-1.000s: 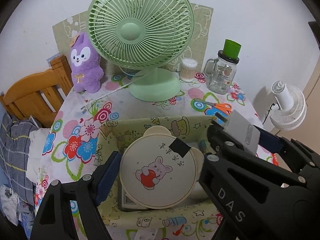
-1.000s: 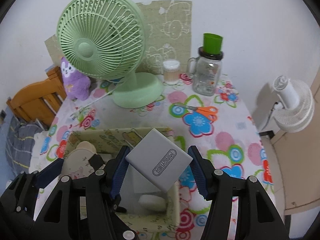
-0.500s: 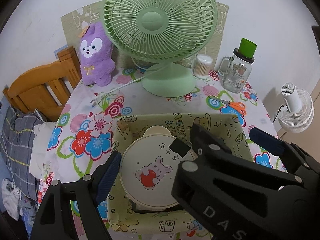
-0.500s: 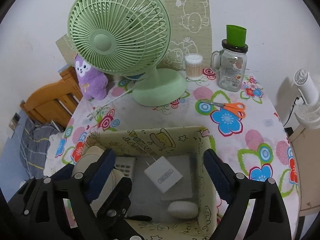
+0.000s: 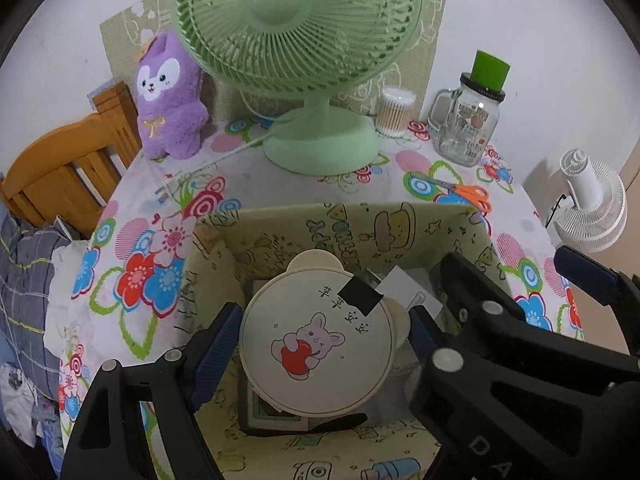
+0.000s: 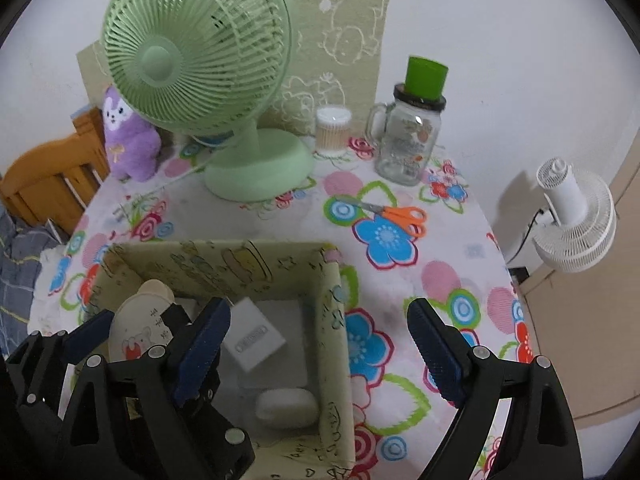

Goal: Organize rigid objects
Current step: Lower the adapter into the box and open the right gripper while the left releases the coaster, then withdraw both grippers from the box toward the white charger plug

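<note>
A cartoon-printed fabric storage box (image 5: 360, 216) (image 6: 224, 252) stands on the flowered table. My left gripper (image 5: 320, 340) is shut on a round cream box with a rabbit picture (image 5: 316, 344) and holds it tilted just inside the storage box's left part. It also shows as the round cream box (image 6: 140, 328) in the right wrist view. My right gripper (image 6: 316, 316) stands open over the storage box's right wall, with nothing between its pads. A white charger (image 6: 254, 336) lies loose on the box floor beside a white oval case (image 6: 286, 408).
A green fan (image 5: 300, 32), a purple plush (image 5: 168, 96), a cotton-swab tub (image 5: 394, 112) and a glass jar with a green cap (image 5: 466, 124) line the back. Orange scissors (image 6: 396, 216) lie right of the fan. A wooden chair (image 5: 60, 172) stands left, a white fan (image 6: 572, 216) right.
The right gripper opened and the white charger dropped from it onto the storage box floor. The left gripper sank lower with the round rabbit box in it.
</note>
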Tool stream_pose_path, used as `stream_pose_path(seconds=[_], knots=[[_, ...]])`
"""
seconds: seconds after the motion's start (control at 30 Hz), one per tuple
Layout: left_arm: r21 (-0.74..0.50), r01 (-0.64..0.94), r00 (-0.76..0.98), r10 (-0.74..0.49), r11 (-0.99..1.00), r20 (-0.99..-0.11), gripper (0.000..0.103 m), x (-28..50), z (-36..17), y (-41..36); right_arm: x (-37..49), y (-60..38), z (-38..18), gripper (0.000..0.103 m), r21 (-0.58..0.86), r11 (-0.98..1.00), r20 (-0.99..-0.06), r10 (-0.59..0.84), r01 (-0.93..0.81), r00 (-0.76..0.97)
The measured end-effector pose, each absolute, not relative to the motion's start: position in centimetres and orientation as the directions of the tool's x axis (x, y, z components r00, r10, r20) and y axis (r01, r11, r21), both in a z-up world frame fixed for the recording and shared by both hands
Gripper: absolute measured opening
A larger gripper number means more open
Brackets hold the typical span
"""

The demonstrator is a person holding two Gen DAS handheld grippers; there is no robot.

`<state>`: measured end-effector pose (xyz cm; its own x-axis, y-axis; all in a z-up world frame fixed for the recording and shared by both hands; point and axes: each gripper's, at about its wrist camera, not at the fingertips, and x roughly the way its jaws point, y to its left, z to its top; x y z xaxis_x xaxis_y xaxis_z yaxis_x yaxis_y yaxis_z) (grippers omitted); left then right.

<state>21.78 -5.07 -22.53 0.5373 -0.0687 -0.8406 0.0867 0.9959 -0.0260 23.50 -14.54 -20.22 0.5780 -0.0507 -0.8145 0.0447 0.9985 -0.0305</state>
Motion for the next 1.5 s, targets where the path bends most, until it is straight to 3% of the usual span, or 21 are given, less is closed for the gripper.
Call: stream_pose_path(seconds=[0.23,1.5], knots=[[0.009,0.092,0.540,-0.042,0.996,-0.841,0.095,21.7,-23.4,-5.3,23.4,-14.9,-21.8,0.092,0.000,0.997,-0.846,-0.040,0.075,0.532],[0.026,0.088,0.603,-0.032,0.996,-0.797,0.097,13.4,-16.7,-4.8,15.2,-14.2,-15.0,0.096,0.048,0.998,-0.792,0.013,0.041,0.611]])
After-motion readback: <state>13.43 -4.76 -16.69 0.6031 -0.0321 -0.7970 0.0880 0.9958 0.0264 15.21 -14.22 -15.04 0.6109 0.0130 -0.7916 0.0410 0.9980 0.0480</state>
